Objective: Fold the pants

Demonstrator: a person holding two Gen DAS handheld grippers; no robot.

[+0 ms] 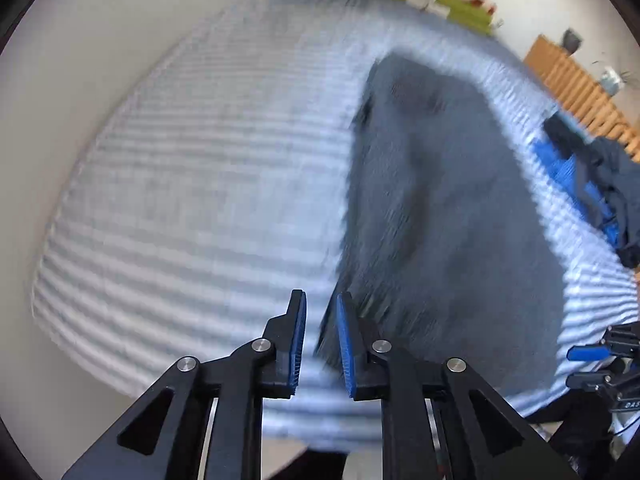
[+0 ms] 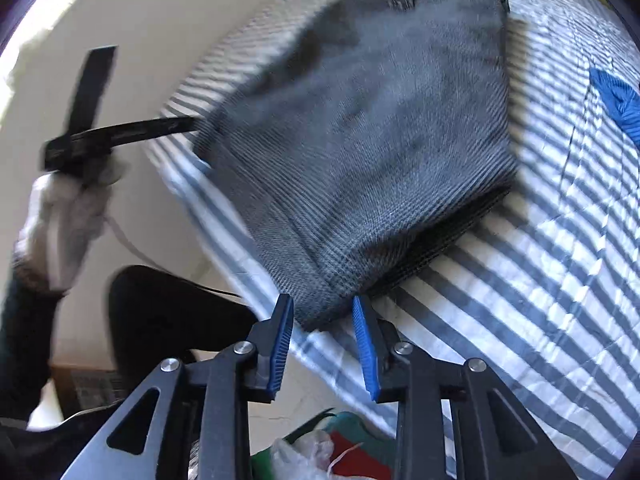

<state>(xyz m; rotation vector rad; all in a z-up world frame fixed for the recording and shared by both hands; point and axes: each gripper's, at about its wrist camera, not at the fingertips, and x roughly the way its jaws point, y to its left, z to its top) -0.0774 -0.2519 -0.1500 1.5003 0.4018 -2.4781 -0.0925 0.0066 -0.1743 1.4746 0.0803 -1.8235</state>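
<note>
I see folded grey pants (image 2: 360, 132) lying on the striped bed (image 2: 540, 280) near its edge. My left gripper (image 1: 321, 336) and right gripper (image 2: 323, 344) stand apart, gripping nothing.

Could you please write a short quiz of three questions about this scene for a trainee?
1. True or false: the grey pants lie folded on a striped bedsheet.
2. Does either gripper hold the pants now? A) left only B) right only C) neither
3. What colour is the other garment lying on the sheet, beyond the pants?

Key: 1 true. 2 C: the left gripper and the right gripper both show a clear gap between the fingers, with no cloth pinched. 3 blue.
</note>
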